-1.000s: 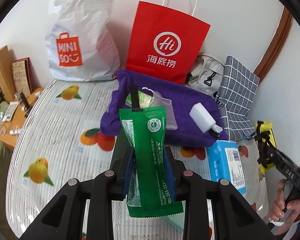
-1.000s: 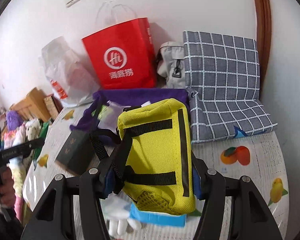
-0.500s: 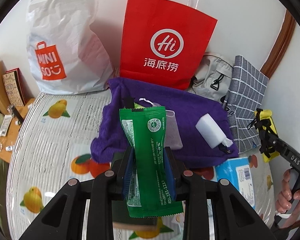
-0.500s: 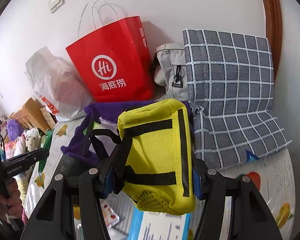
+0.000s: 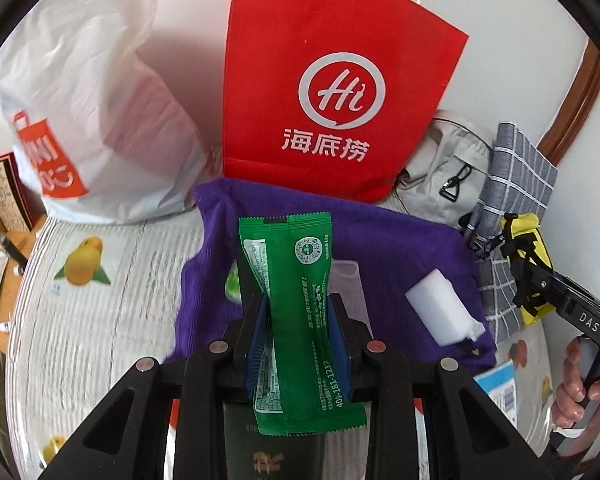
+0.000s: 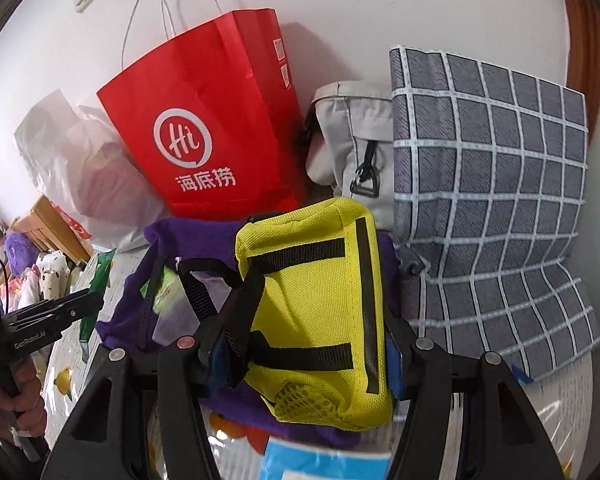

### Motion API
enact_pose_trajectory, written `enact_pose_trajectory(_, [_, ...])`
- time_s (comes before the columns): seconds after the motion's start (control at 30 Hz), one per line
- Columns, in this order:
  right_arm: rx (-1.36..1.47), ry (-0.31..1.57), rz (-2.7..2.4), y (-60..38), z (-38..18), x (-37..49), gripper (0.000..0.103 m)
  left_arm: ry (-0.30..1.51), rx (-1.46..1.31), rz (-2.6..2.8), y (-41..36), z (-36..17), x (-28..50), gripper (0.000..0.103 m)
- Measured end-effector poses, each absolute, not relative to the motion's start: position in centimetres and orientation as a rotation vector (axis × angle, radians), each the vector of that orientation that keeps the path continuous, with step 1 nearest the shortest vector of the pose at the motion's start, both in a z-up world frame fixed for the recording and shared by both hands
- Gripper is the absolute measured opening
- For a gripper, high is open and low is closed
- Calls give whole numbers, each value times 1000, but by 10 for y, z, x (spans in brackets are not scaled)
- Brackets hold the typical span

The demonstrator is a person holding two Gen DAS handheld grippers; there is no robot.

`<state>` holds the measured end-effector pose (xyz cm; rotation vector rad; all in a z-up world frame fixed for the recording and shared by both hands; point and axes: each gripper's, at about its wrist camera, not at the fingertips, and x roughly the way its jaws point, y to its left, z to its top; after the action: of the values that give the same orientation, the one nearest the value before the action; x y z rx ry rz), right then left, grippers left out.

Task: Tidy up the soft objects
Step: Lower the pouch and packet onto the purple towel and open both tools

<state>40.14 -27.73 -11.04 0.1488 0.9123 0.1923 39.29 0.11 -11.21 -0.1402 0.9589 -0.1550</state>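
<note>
My left gripper (image 5: 298, 320) is shut on a green foil packet (image 5: 296, 312) and holds it upright over the near edge of a purple towel (image 5: 388, 240). My right gripper (image 6: 304, 340) is shut on a yellow pouch (image 6: 320, 304) with black straps, above the towel's right side (image 6: 204, 236). The pouch also shows at the right of the left wrist view (image 5: 530, 256). The left gripper and packet show at the left of the right wrist view (image 6: 100, 280). A white bottle (image 5: 440, 312) and a clear pouch (image 5: 348, 280) lie on the towel.
A red paper bag (image 5: 332, 92), a white plastic bag (image 5: 92, 120), a grey bag (image 5: 444, 176) and a checked cushion (image 6: 492, 208) stand against the back wall. A blue box (image 5: 500, 388) and a dark box (image 5: 276, 452) lie on the fruit-print cloth (image 5: 100, 300).
Both grippers have moved forward toward the back wall with their loads. The purple towel and the red bag are nearer and larger in both views.
</note>
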Motion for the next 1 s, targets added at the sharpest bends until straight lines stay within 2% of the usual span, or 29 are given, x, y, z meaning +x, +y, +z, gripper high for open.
enact_pose_trajectory(0.43, [143,1006,193,-288,-163,437,62,1012,-133,-154,-1,-150,431,29])
enact_pose_trajectory(0.6, [248,1071,276,-292,-186,447,62,1040,-135,-164,-4,-161,438,29])
enact_pose_trajectory(0.77, [260,1101,332,-281,-196,450,68,1064,-158,-184,-5,-168,441,30])
enact_pose_trajectory(0.93, [241,1086,375,-269,-193,445,82,1069,-166,-190,-8,-170,442,30])
enact_pose_trajectory(1.0, [237,1068,389,-266,-190,443,82,1065,-170,-192,-9,-170,442,30])
